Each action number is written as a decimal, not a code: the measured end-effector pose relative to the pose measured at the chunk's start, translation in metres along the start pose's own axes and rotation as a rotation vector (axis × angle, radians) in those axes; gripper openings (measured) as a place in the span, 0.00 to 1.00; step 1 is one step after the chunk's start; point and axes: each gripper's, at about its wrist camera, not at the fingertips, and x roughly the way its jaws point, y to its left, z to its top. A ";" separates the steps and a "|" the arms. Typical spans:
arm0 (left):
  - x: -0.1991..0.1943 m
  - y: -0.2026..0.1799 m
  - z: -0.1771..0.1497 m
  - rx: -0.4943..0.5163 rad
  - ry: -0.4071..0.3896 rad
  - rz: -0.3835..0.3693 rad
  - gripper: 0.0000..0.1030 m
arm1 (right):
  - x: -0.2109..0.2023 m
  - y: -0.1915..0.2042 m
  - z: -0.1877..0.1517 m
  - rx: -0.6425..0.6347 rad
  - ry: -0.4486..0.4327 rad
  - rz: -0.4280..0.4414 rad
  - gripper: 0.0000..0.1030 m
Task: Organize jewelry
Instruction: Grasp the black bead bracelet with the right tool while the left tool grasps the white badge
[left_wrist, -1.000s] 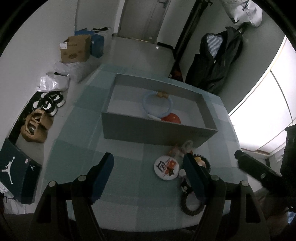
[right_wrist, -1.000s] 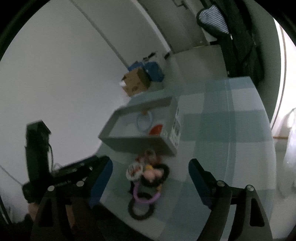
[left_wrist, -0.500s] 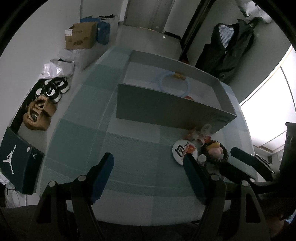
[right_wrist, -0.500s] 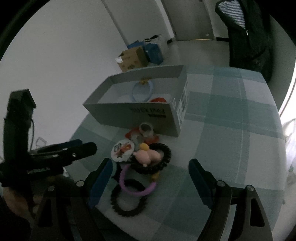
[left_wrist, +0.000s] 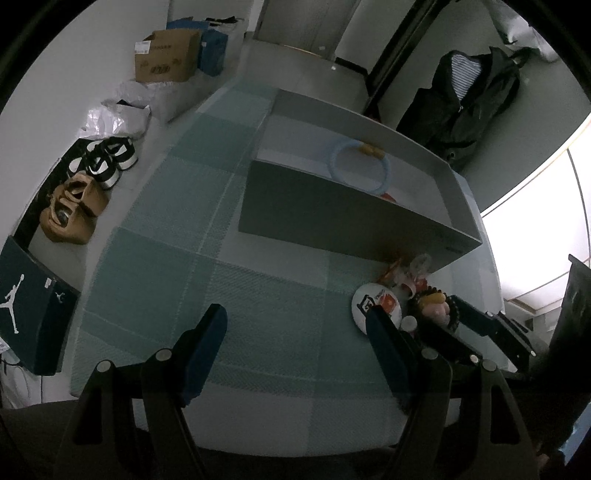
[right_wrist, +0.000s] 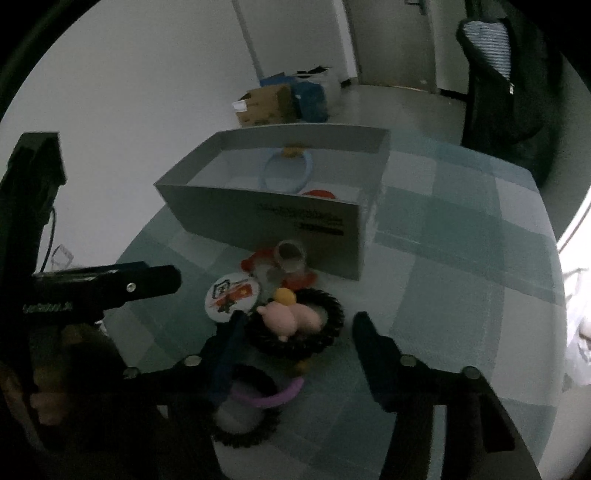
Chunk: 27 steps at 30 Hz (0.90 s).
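Note:
A grey cardboard box (left_wrist: 343, 216) (right_wrist: 266, 212) stands on the checked tablecloth. Inside lie a light-blue ring (left_wrist: 358, 170) (right_wrist: 288, 171) with a yellow charm and a red piece (right_wrist: 319, 193). In front of the box lies a pile: a black beaded bracelet (right_wrist: 332, 325) with a pink charm (right_wrist: 291, 319), a round white badge (right_wrist: 232, 291) (left_wrist: 376, 304), a purple ring (right_wrist: 273, 397), a second black bracelet (right_wrist: 240, 432), a clear ring (right_wrist: 291, 254). My right gripper (right_wrist: 299, 325) is open, low around the black bracelet. My left gripper (left_wrist: 295, 325) is open and empty, left of the pile.
The table's near edge (left_wrist: 258, 443) is close to the left gripper. On the floor at the left are shoes (left_wrist: 107, 158), a tan bag (left_wrist: 70, 210), a shoe box (left_wrist: 29, 306) and a cardboard carton (left_wrist: 166, 61). A dark jacket (left_wrist: 469, 96) hangs behind.
My right gripper has come down and forward onto the pile, its fingers now on either side of the black bracelet. My left gripper has drawn back and left; the box looks further away.

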 end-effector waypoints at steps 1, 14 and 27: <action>0.000 -0.001 0.000 0.000 0.002 -0.002 0.72 | 0.000 0.003 -0.001 -0.017 -0.001 -0.006 0.50; 0.002 -0.006 0.000 0.020 0.008 -0.002 0.72 | -0.011 -0.008 -0.001 0.031 -0.031 0.059 0.42; 0.008 -0.037 -0.011 0.228 0.012 0.059 0.72 | -0.035 -0.035 0.008 0.193 -0.115 0.187 0.41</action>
